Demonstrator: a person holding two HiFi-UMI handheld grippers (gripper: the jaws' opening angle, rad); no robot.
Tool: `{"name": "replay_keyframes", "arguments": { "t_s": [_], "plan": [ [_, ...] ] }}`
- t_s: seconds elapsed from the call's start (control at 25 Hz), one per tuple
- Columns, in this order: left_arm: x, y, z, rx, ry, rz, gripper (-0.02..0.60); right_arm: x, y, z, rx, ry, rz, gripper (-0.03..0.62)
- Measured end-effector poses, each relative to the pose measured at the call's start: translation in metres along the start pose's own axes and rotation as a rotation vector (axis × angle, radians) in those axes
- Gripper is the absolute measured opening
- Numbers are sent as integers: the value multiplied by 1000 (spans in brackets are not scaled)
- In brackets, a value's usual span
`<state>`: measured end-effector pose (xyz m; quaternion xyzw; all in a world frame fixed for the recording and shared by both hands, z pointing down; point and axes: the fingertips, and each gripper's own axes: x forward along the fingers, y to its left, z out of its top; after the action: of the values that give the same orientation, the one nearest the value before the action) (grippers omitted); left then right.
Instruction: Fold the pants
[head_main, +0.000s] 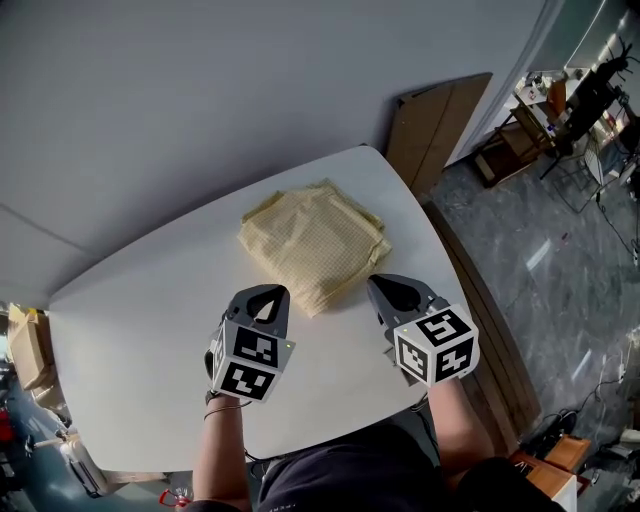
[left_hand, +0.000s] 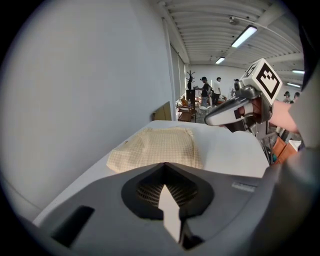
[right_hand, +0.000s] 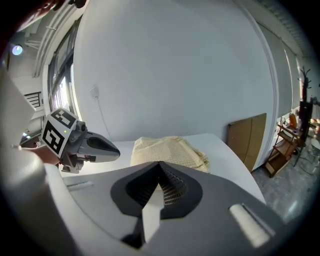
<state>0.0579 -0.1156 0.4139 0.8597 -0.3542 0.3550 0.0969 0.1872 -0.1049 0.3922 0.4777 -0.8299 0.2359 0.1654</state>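
Folded pants (head_main: 314, 245) on table (head_main: 150, 330); left gripper (head_main: 266, 292) at 7 o'clock, right gripper (head_main: 385, 283) at 4 o'clock, both clenched empty; risk: unpressed layers may spring open.

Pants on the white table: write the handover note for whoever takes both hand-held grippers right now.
Left hand-held gripper: shut, empty, over the table just short of the pants.
Right hand-held gripper: shut, empty, beside the pants' near corner.
Pants: folded into a compact stack at the table's far side, untouched.
Done: folding looks finished.
Left: probably nothing; perhaps square the edges.
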Motion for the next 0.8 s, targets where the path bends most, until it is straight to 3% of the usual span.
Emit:
{"name": "replay_keyframes", "arguments": {
  "t_s": [0.32, 0.44, 0.8],
  "plan": [
    [-54, 1, -21, -208, -120, -33, -3, -15, 56, 11, -11, -62, 24, 1],
    [-73, -4, -24, -207, -150, -37, -3, -18, 82, 14, -19, -82, 46, 0],
    [-110, 1, -38, -237, -261, 75, -3, -17, 134, 11, -67, -123, 88, 0]
  ]
}}
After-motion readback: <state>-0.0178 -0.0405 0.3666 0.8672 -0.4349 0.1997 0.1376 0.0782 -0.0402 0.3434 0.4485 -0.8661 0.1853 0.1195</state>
